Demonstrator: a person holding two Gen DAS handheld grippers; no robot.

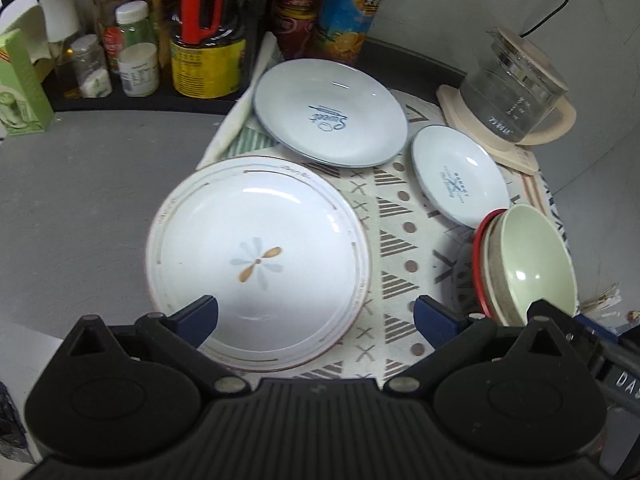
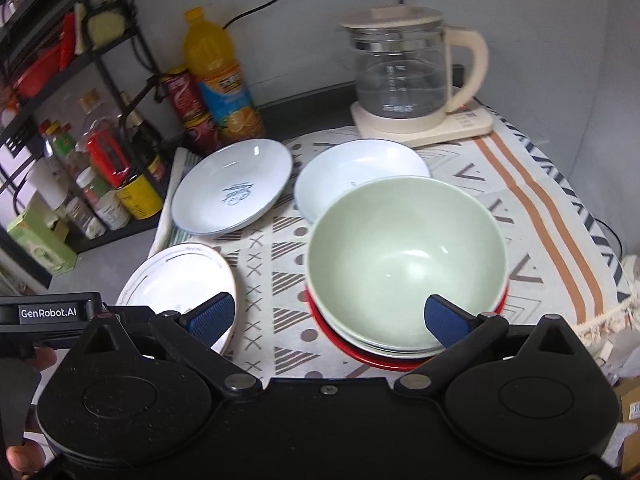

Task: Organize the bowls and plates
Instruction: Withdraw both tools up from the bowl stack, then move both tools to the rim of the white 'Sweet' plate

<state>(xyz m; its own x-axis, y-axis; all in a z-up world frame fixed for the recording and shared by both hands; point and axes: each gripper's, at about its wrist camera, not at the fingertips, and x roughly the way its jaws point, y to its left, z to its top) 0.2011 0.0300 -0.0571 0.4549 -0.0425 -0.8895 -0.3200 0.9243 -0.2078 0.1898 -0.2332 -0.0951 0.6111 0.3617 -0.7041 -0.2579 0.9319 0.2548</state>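
Observation:
A large white plate with a flower motif (image 1: 256, 264) (image 2: 176, 280) lies at the left edge of the patterned cloth. My left gripper (image 1: 316, 316) hovers open over its near right rim, nothing between the fingers. A pale blue plate marked "Sweet" (image 1: 328, 112) (image 2: 232, 188) and a smaller pale blue plate (image 1: 460, 176) (image 2: 360, 172) lie farther back. On the right is a stack with a green bowl (image 1: 532, 256) (image 2: 404, 256) on top and a red one (image 2: 360, 354) at the bottom. My right gripper (image 2: 328, 318) is open above the stack's near left side, holding nothing.
A glass kettle on a cream base (image 2: 404, 76) (image 1: 516, 92) stands at the back right. Bottles and cans, among them an orange juice bottle (image 2: 216, 68), crowd the back left beside a black rack (image 2: 80, 60). Grey counter (image 1: 80, 200) lies left of the cloth.

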